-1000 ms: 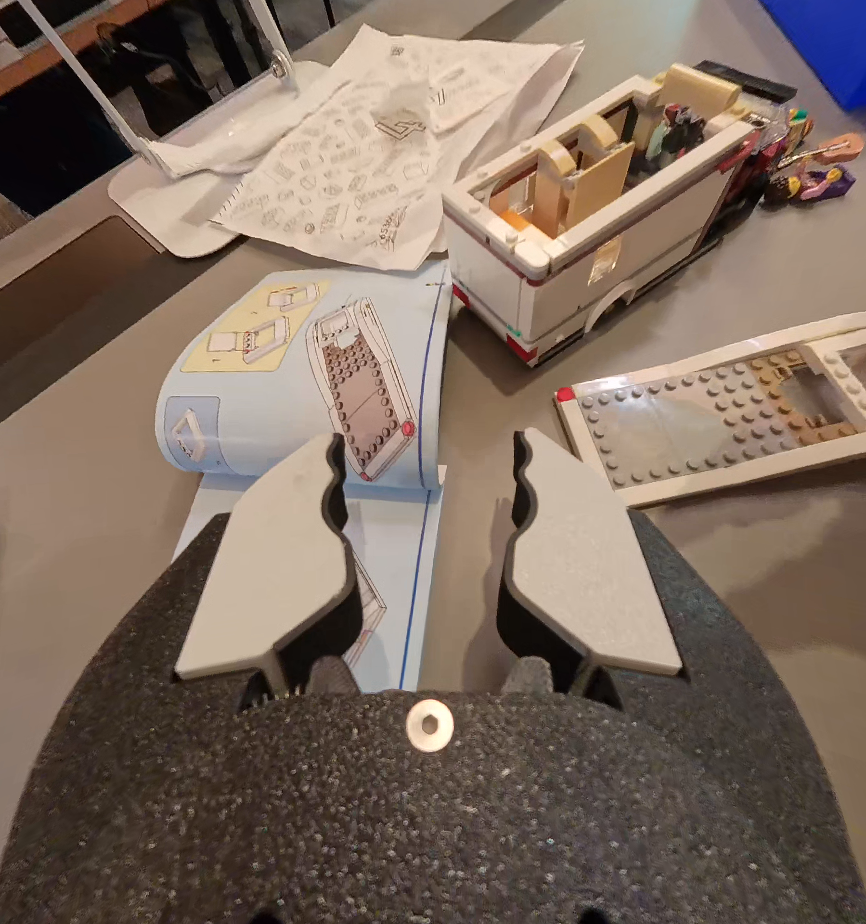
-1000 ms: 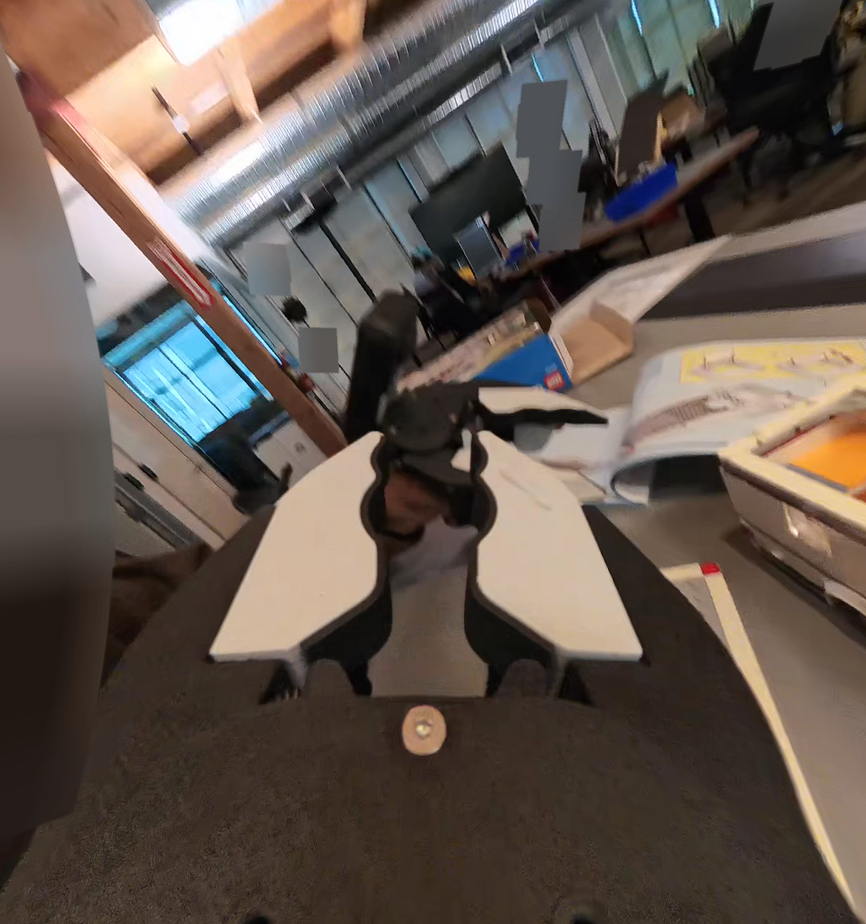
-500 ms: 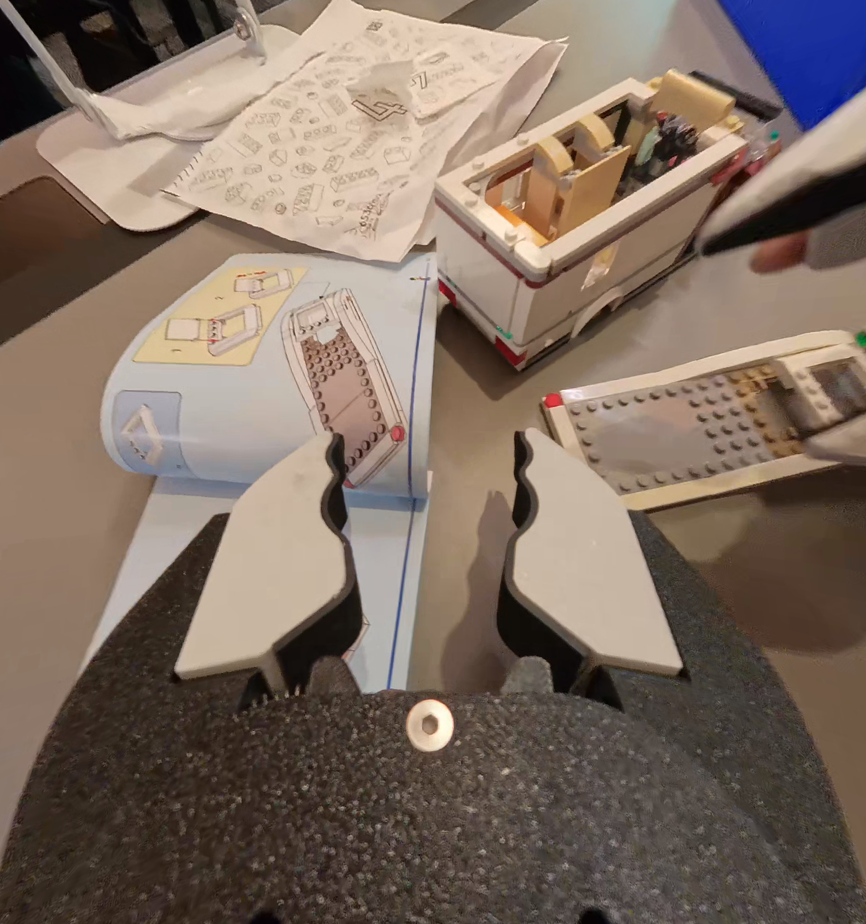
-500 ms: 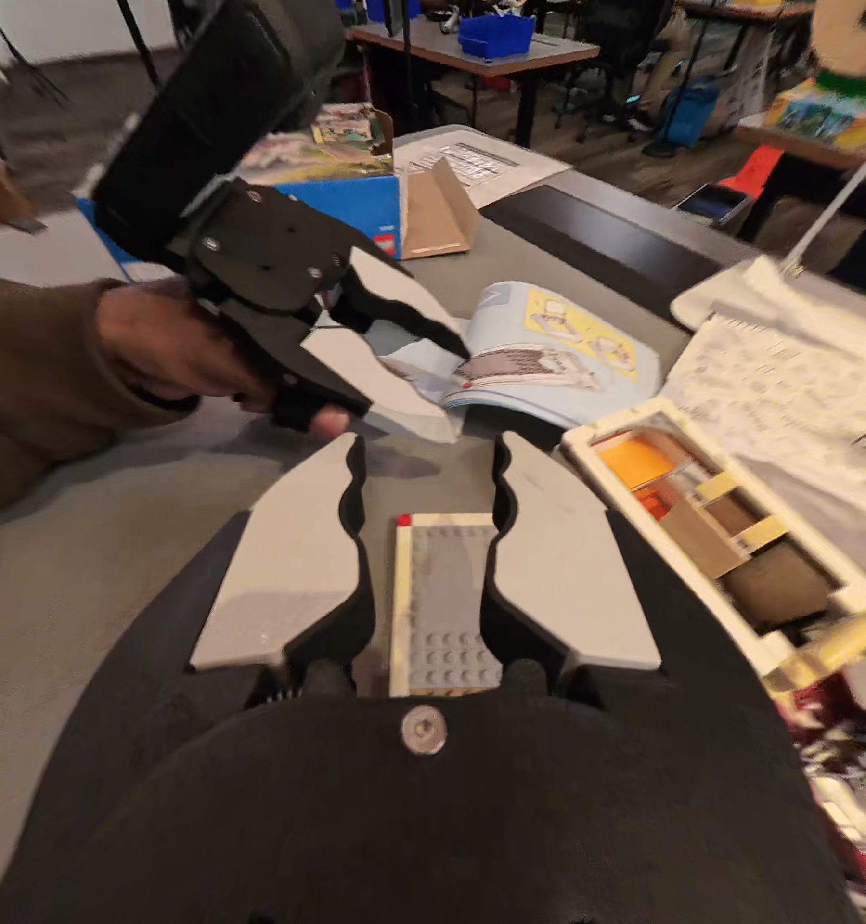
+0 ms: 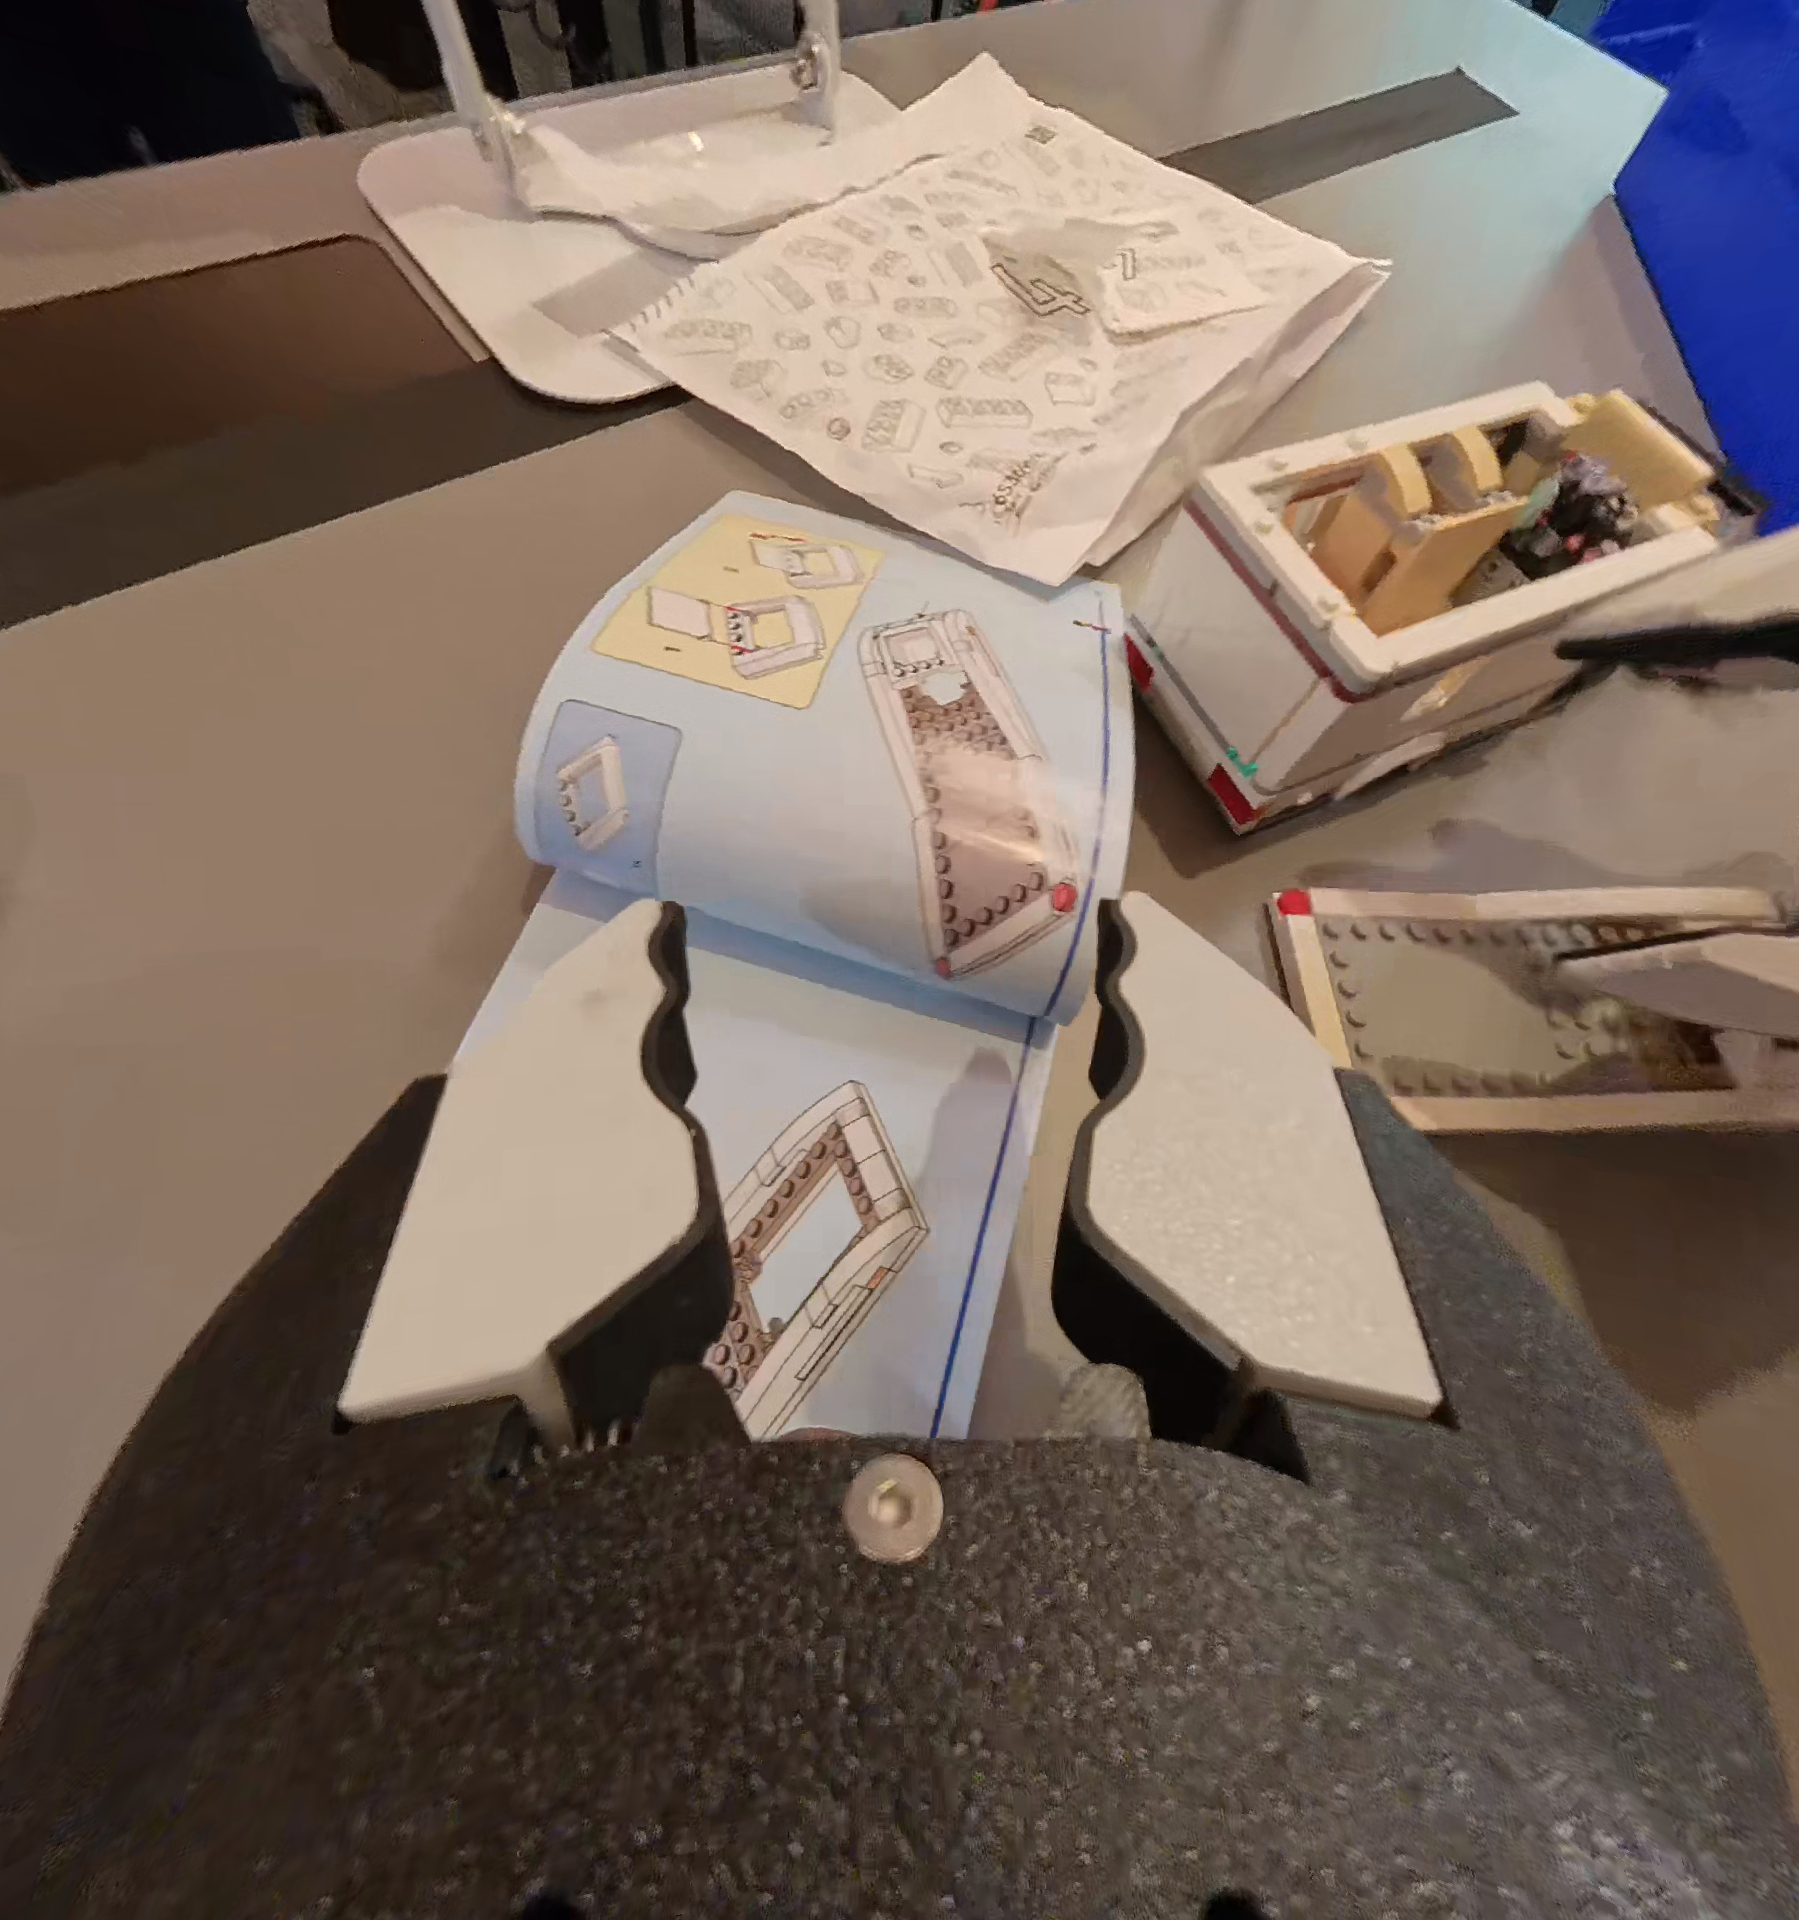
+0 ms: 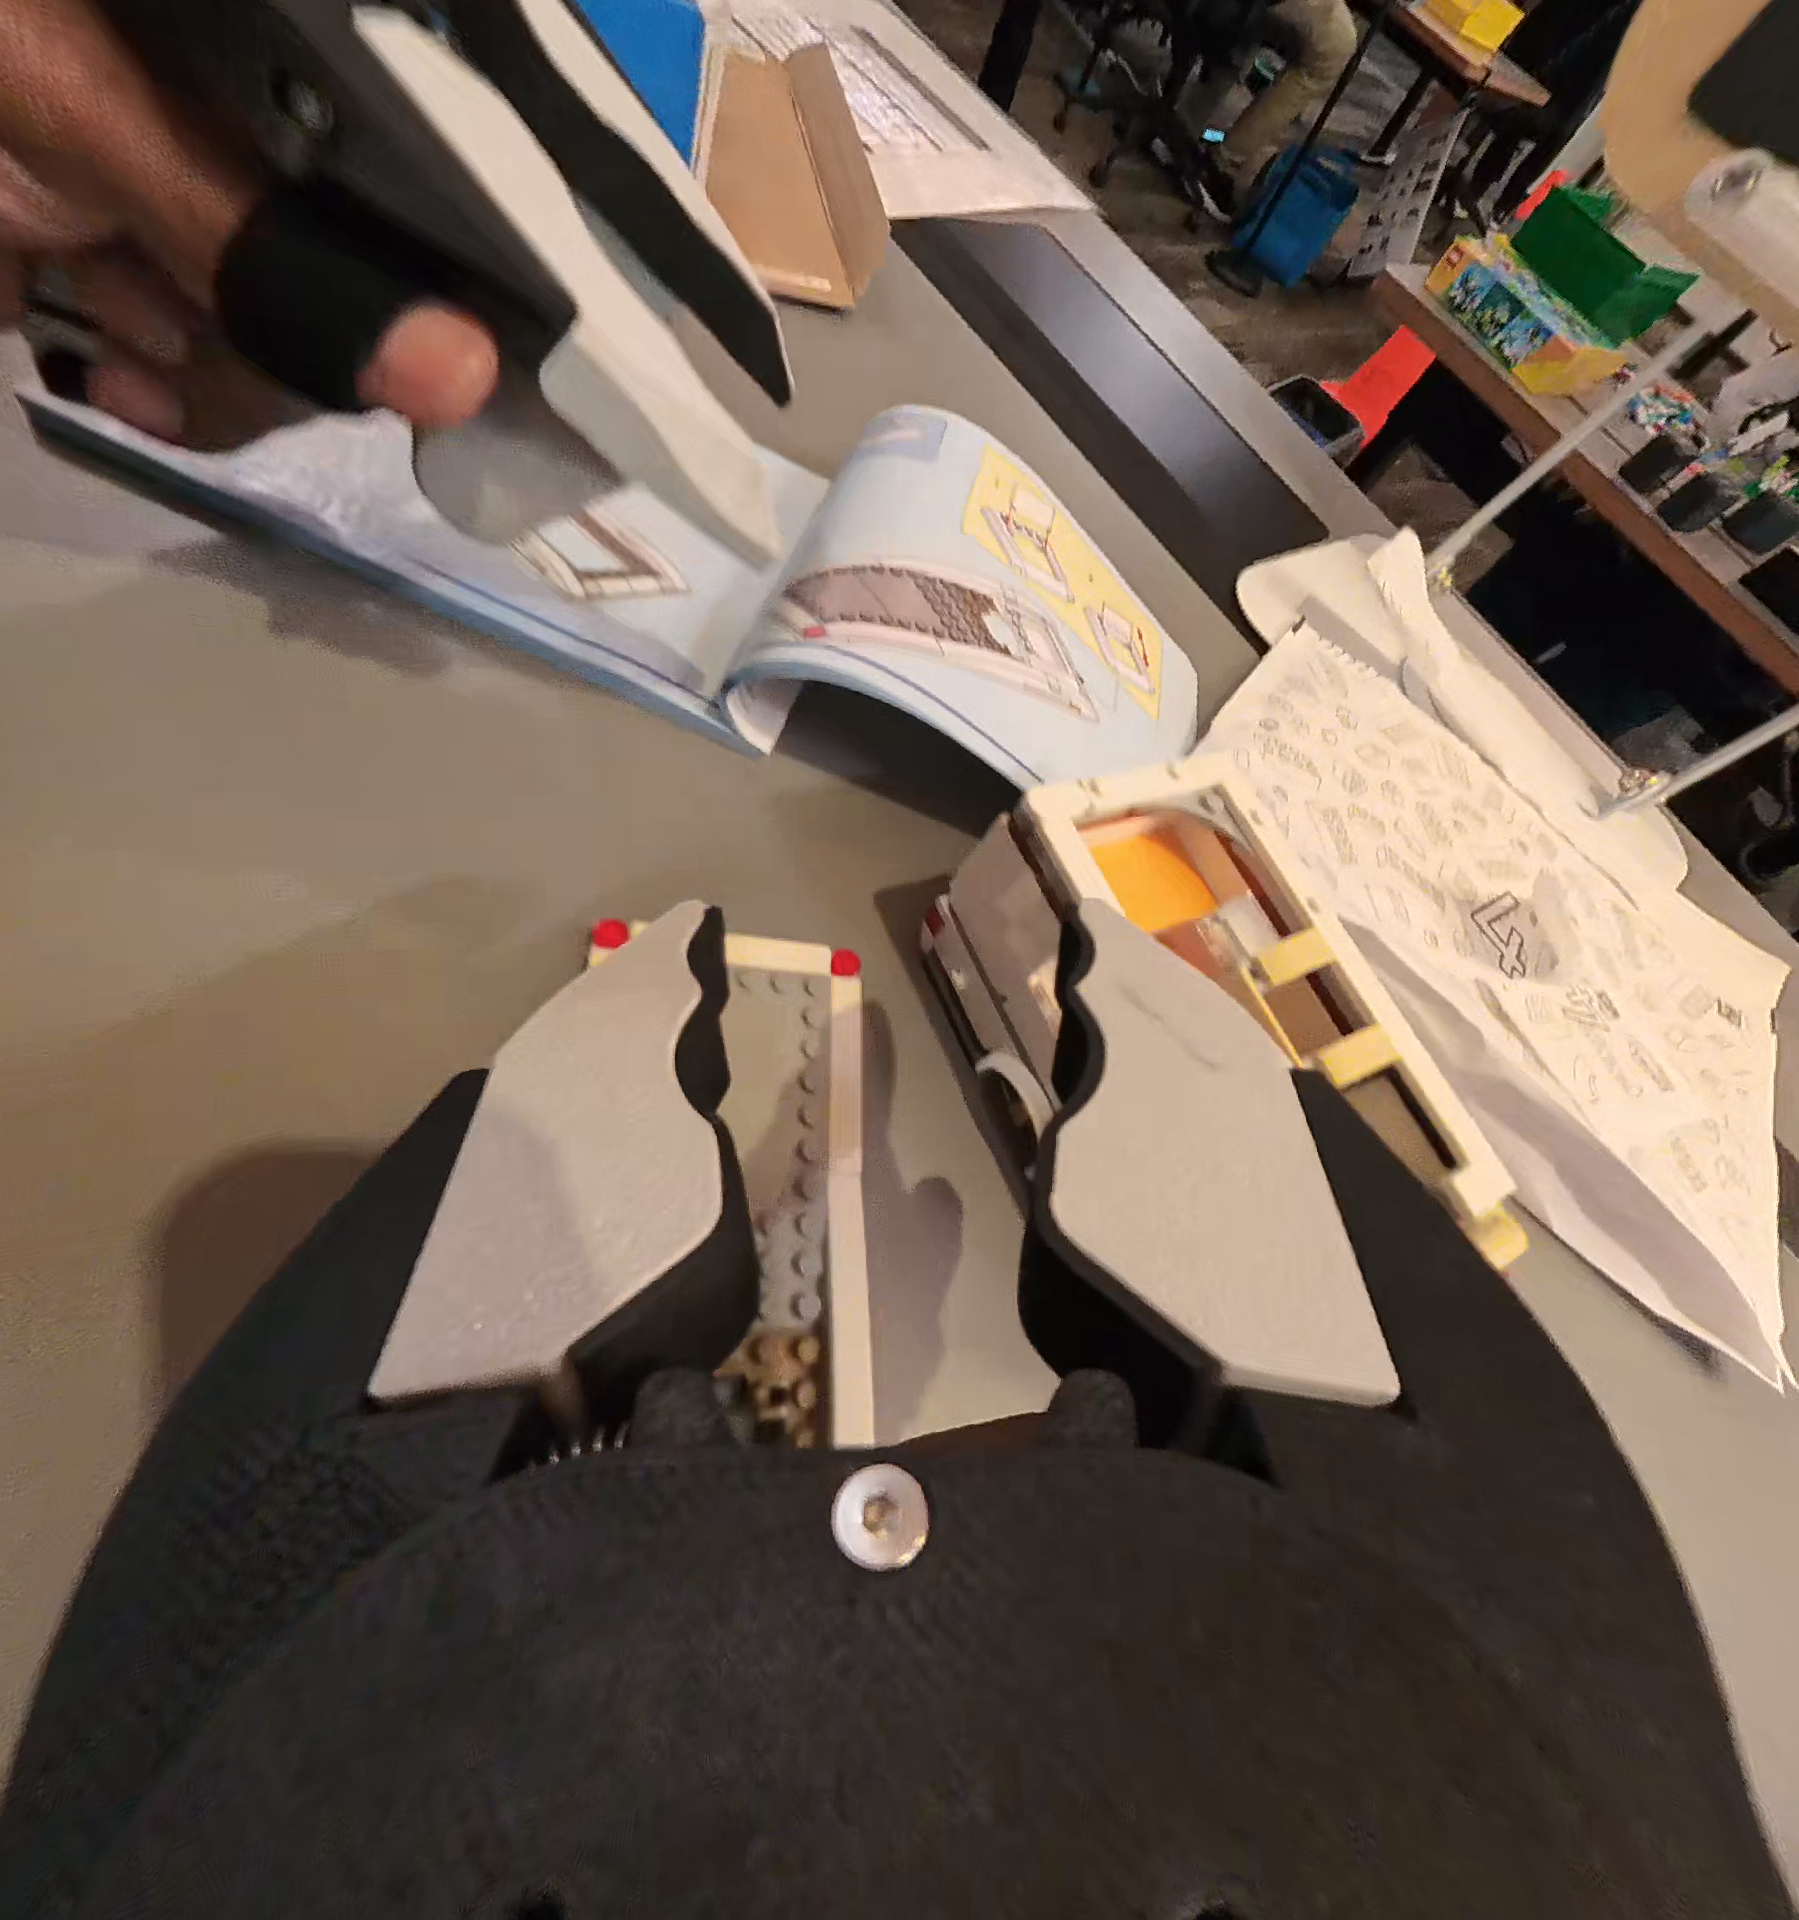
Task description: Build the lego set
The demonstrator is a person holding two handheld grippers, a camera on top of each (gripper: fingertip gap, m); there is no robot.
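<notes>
Left gripper (image 5: 887,925) over the open booklet (image 5: 833,790), jaws spread wide, nothing between the pads; the lower page lying flat below the gap, the upper page curling up just past the fingertips. Held by a hand (image 6: 147,260) at the left of the right wrist view, where the same gripper hangs above the booklet's flat half, whether touching it unclear.

Beyond the booklet, toward the far edge of the bench (image 5: 199,935): a white paper bag (image 5: 988,343) printed with brick outlines, partly lying on a white stand base (image 5: 459,229). Dark inlaid strip along the far left of the bench.

To the right of the booklet: a white brick-built vehicle (image 5: 1394,623) without its roof, tan and orange parts showing inside, standing between booklet and bag.

Nearer, right of the booklet and in front of the vehicle: a flat roof panel (image 5: 1446,997), cream frame with grey studded plates, red studs at its end corners, lying on the bench.

Right gripper (image 6: 887,925) over that panel, jaws released and wide apart. Panel's right-hand strip visible in the gap; the left finger (image 6: 604,1091) covering its left part, the right finger (image 6: 1186,1122) clear of it, just beside the vehicle's side. No pad seen pressing on the panel.

Blue box (image 5: 1768,260) at the far right corner.
</notes>
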